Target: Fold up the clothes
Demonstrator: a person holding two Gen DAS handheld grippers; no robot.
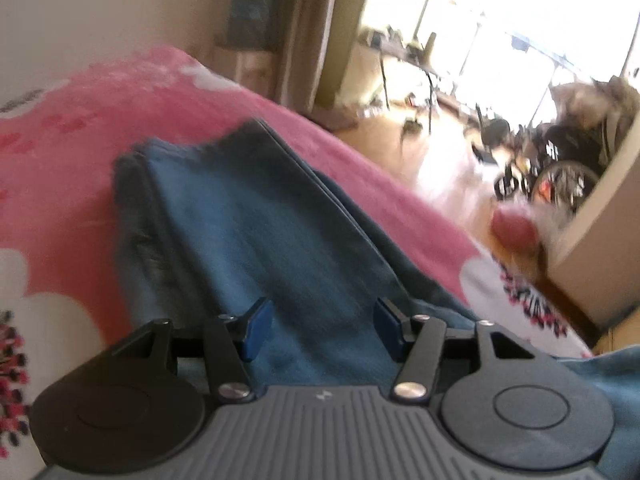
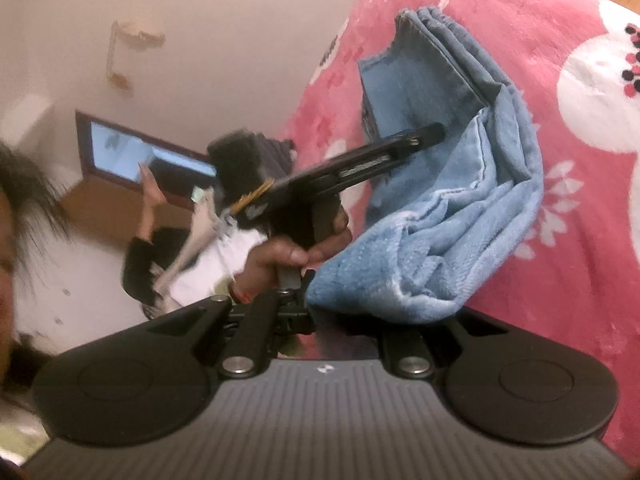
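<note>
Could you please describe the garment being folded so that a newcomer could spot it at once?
Find the pink blanket with white flowers covering the bed. On it lies the blue garment, partly folded, with the open left gripper over it. It is the only blue, unpatterned cloth there.

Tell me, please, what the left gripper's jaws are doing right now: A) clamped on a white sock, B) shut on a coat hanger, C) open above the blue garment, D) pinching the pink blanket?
C: the left gripper has its blue pads spread apart over the blue garment, which lies on the pink blanket.
</note>
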